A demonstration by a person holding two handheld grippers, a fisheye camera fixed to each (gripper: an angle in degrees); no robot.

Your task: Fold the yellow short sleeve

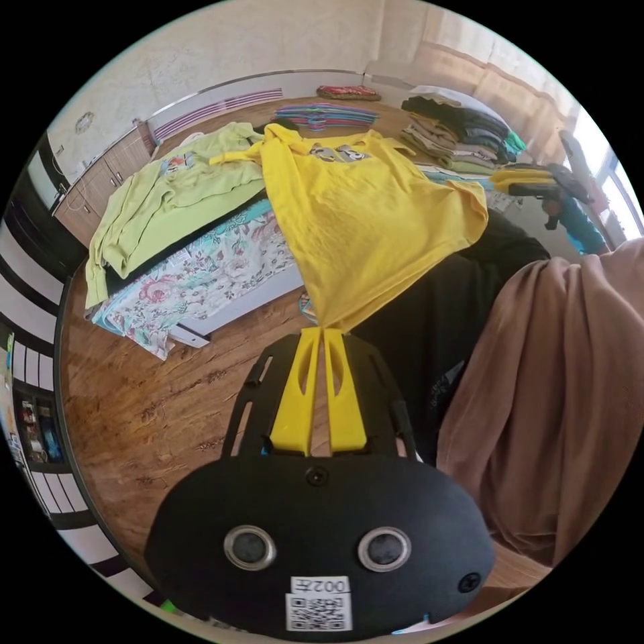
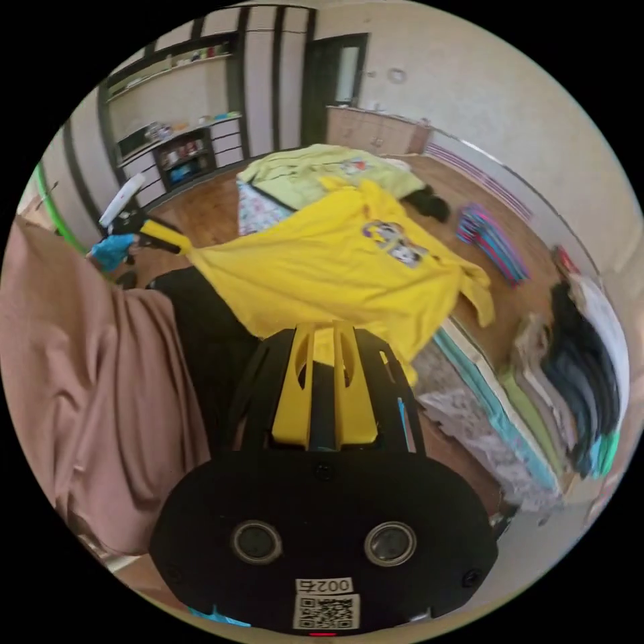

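Left gripper (image 1: 325,330): jaws together, clamped on a bottom corner of the yellow shirt (image 1: 362,215).
Right gripper (image 2: 325,327): jaws pressed on the shirt's other bottom corner, which bunches at their tips.
Yellow shirt (image 2: 335,268): stretched out ahead of both pairs of jaws, hem lifted, collar end and printed front lying on the bed (image 1: 201,282).
Green garment (image 1: 168,208): spread on the bed beyond the left jaws, beside the yellow shirt.
Folded pile (image 1: 463,134): stacked clothes farther off, past the shirt.
Person: brown sleeve (image 1: 550,396) beside the left jaws.
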